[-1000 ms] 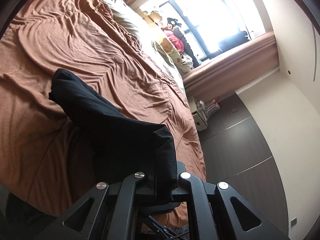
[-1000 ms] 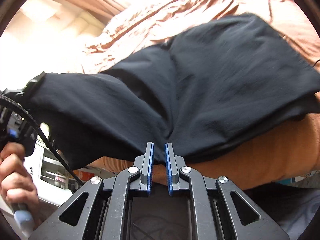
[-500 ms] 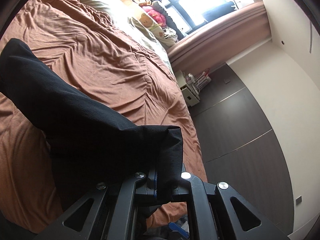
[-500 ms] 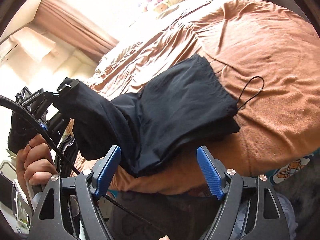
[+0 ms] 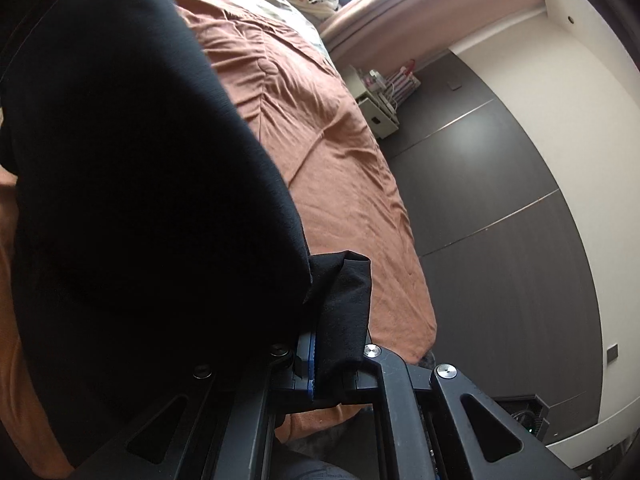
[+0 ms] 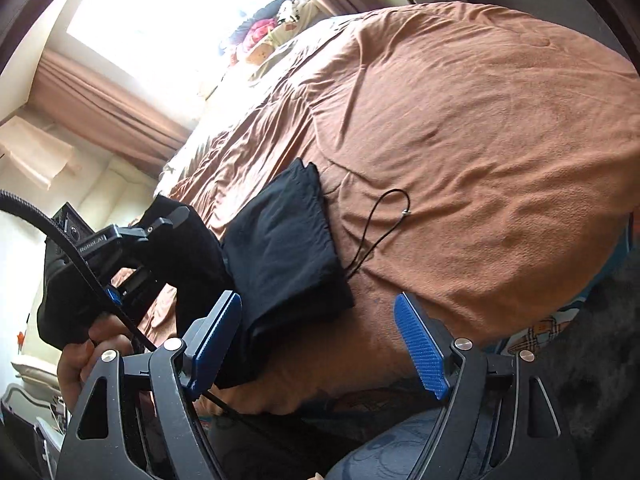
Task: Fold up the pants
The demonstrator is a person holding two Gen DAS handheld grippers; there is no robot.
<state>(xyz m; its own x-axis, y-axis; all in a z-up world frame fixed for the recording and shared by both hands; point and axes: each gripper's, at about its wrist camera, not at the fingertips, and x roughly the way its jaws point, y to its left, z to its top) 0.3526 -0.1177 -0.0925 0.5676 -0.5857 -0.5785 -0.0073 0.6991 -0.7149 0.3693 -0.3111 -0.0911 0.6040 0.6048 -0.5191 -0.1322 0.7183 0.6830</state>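
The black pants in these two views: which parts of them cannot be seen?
- Left wrist view: the raised black pants fill the left half and run past the frame edges; too dark for folds.
- Right wrist view: the left gripper hides the held end; the right gripper pad covers the near edge.

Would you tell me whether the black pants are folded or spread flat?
Partly folded: black pants lie doubled on the brown bedspread, one end lifted in the left gripper.

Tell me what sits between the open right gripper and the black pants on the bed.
Nothing visible does. The right gripper stands open and empty just short of the folded black fabric pants on the rust-brown bedspread. The left gripper is shut on the pants; their thin black drawstring lies off to the side.
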